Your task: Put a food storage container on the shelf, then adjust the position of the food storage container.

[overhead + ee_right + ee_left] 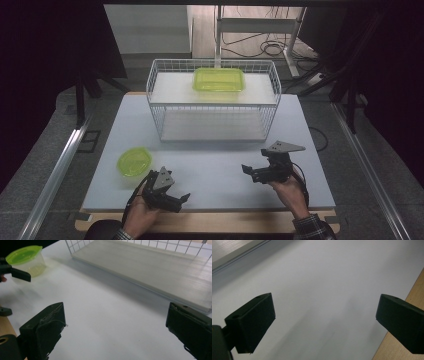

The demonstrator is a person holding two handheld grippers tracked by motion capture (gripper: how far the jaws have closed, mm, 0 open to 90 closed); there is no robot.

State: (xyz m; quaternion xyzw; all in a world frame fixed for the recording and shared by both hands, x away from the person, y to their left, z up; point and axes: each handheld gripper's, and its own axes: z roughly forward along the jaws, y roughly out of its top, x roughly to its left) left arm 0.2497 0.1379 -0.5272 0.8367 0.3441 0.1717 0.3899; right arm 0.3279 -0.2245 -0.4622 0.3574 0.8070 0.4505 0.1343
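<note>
A round clear tub with a green lid (134,161) (25,258) stands on the white table (215,165) at the front left. On the top shelf of a white wire rack (214,100) lies a rectangular green container (218,79). My left gripper (172,192) (324,322) hovers low near the front edge, just right of the round tub, open with nothing between its jaws. Near the front right, my right gripper (250,173) (115,330) points left, also open and empty. One jaw of the left gripper (18,273) crosses in front of the tub in the right gripper view.
The rack's lower shelf (150,267) is bare and lies just beyond the right gripper. A wooden board edge (415,293) borders the table at the front. Metal rails (60,165) run along both sides on the floor, and cables lie behind the rack.
</note>
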